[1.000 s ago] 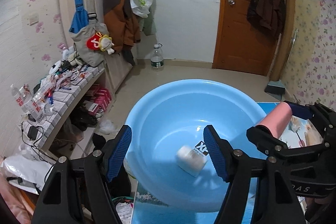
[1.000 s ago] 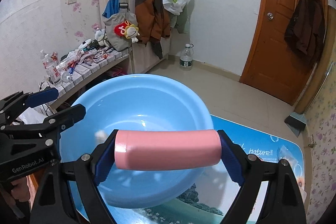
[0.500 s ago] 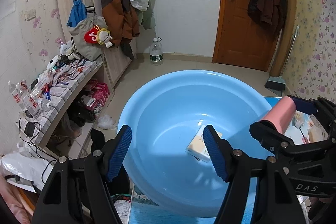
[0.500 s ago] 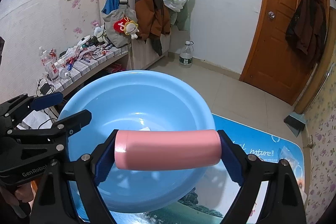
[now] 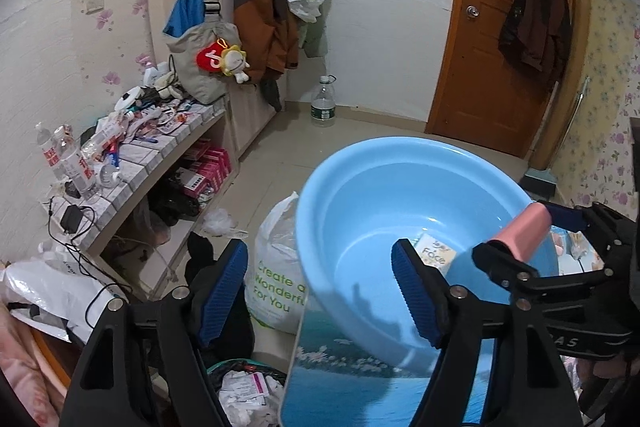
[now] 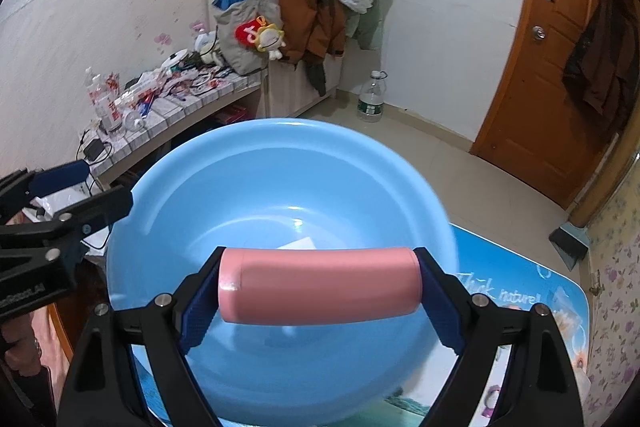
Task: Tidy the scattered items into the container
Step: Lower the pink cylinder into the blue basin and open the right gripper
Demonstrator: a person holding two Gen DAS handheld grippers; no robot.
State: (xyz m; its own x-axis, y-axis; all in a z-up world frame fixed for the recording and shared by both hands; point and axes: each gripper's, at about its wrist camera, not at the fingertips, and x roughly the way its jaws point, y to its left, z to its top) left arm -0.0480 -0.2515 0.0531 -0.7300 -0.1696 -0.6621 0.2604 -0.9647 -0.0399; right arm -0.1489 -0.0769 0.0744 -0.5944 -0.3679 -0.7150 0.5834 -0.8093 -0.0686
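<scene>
A light blue basin (image 5: 376, 195) (image 6: 240, 167) stands on a table with a blue scenery mat. A small white packet (image 5: 434, 253) (image 6: 298, 243) lies on the basin's bottom. My left gripper (image 5: 318, 251) (image 6: 86, 189) hangs over the basin's left rim. Its jaws are opening and nothing is between them. My right gripper (image 6: 320, 287) is shut on a pink cylinder (image 6: 320, 275) (image 5: 522, 231), held crosswise by its two ends above the near side of the basin.
A white plastic bag (image 5: 276, 267) stands on the floor left of the table. Further left, a tiled shelf (image 5: 160, 151) carries clutter. By the far wall stand a water bottle (image 5: 323, 103) and a wooden door (image 5: 492, 47). The table mat (image 6: 520, 287) extends right of the basin.
The packet has come to rest on the basin's bottom. My left gripper has moved left to the basin's rim, its jaws wider. The right gripper has sunk slightly, still holding the pink cylinder.
</scene>
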